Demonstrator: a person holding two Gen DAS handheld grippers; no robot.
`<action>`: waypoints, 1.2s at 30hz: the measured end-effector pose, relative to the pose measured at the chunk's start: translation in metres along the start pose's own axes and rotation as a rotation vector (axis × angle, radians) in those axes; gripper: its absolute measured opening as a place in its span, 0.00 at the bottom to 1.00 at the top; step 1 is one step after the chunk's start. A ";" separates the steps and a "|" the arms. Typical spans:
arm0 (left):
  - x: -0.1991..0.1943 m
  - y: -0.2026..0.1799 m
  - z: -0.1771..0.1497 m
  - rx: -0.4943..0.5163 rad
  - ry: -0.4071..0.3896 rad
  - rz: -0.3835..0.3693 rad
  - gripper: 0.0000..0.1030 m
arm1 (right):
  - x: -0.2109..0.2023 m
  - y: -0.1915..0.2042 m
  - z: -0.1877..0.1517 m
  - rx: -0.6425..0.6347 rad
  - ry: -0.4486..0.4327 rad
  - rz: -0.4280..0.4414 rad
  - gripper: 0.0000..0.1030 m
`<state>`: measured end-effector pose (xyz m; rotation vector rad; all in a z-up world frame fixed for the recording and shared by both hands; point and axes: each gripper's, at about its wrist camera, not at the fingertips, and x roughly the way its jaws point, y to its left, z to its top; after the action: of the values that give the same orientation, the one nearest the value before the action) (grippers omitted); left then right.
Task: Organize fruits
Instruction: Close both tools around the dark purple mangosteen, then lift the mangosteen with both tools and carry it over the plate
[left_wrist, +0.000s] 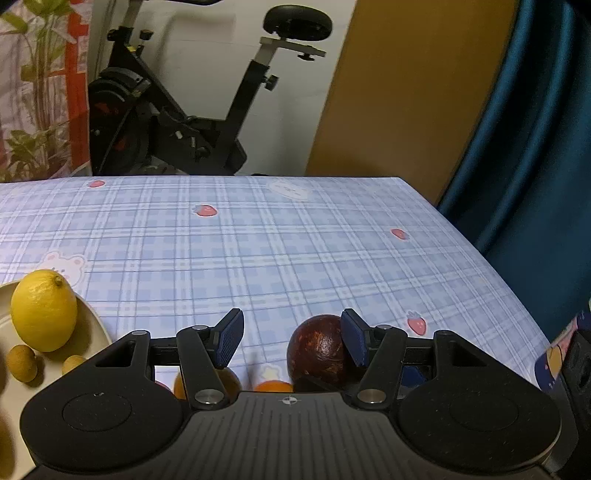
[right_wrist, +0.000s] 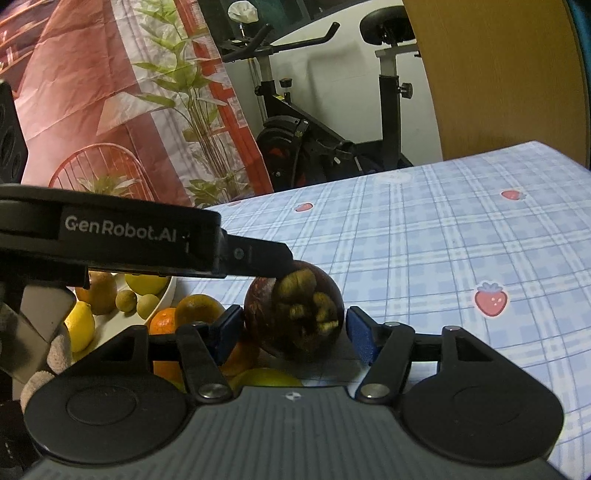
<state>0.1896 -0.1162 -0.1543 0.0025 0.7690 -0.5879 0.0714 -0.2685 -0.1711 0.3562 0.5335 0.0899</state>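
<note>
A mangosteen (right_wrist: 293, 314) sits on the checked worktop (right_wrist: 461, 258) just beside the fruit plate (left_wrist: 94, 325), between the spread, non-gripping fingers of the right gripper (right_wrist: 293, 332); left gripper (left_wrist: 291, 341) also spread. Likely hard-rinded, round, roll-prone: take across the widest middle.

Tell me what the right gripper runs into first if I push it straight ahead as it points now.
The mangosteen. It sits between the right gripper fingers, apparently touching the left pad and clear of the right one, so it likely meets the gripper's body almost at once. Beyond it lies only bare tablecloth.
</note>
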 end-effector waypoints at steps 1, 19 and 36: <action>0.001 0.001 0.001 -0.003 -0.001 0.004 0.60 | 0.000 -0.001 0.000 0.003 0.001 0.002 0.62; -0.007 0.004 -0.001 -0.023 0.011 -0.100 0.60 | -0.003 0.002 -0.001 -0.005 -0.015 0.009 0.58; 0.019 0.003 -0.015 -0.024 0.097 -0.119 0.54 | 0.004 -0.002 0.006 0.031 -0.008 0.021 0.58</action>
<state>0.1917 -0.1202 -0.1786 -0.0371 0.8747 -0.6956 0.0781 -0.2718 -0.1689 0.3921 0.5234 0.1009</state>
